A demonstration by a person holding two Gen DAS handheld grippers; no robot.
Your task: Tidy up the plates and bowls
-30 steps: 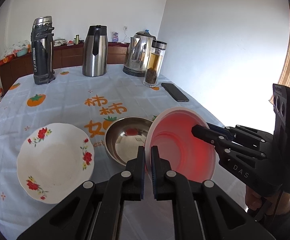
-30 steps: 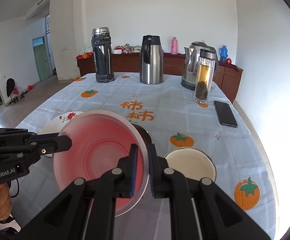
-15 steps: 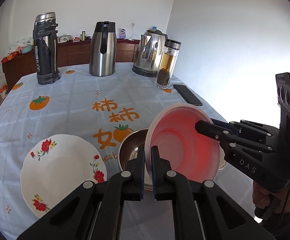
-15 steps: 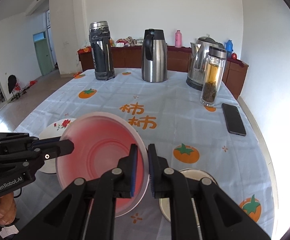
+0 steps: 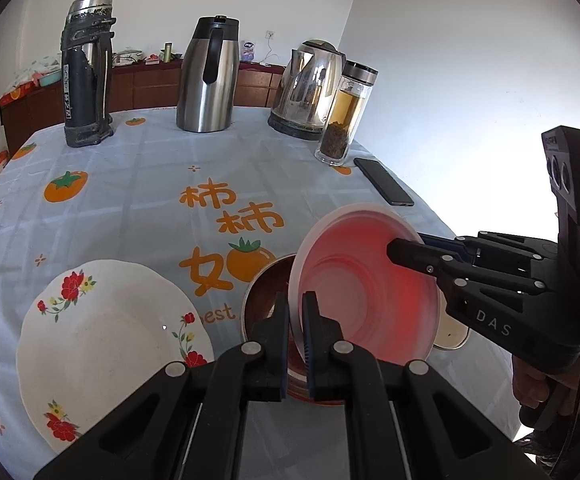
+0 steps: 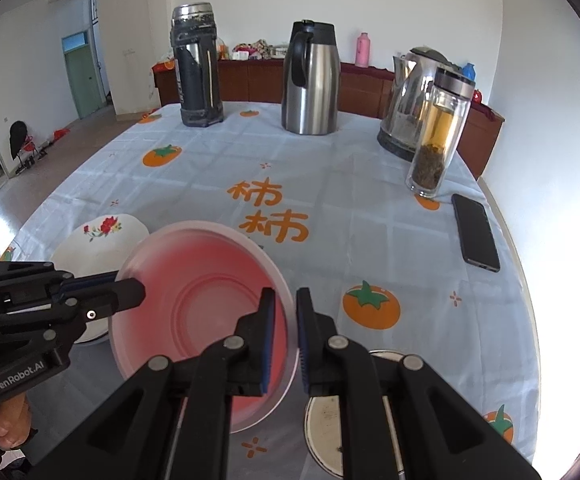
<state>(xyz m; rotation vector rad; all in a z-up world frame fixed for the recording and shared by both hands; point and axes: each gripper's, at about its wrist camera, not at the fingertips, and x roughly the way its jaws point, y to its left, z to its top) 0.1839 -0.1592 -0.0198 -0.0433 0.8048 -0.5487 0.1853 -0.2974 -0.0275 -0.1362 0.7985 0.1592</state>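
Near the front edge of the tabletop, lifted clear of the cloth, the pink bowl (image 5: pixel 365 296) hangs tilted between two grippers, its hollow turned toward both cameras. The left gripper (image 5: pixel 295 322) pinches the rim at the bowl's left side, one pad inside and one outside; the right gripper (image 6: pixel 285 322) is pressed onto the opposite rim in the same way. Holding a wide, light, thin-walled bowl at two opposed points probably keeps it from swinging or slipping (a single pinch on such a rim would let it pivot).

Directly below the pink bowl, partly hidden by it, sits a steel bowl (image 5: pixel 266 292), its rim showing at the left in the left wrist view. The likely aim is to nest the pink one into it, which would explain the carry over this spot and the tilt, though whether it will fit I cannot tell.

Just to the right, at the front edge, a cream enamel bowl (image 6: pixel 325 432) rests on the cloth. Toward the front left corner lies a flowered plate (image 5: pixel 102 344), well apart from the bowls and apparently untouched.

Along the far edge stand two flasks, a steel kettle (image 5: pixel 309 88) and a glass tea bottle (image 6: pixel 437 132), with a phone (image 6: pixel 474 232) near the right edge; all are out of the working area.
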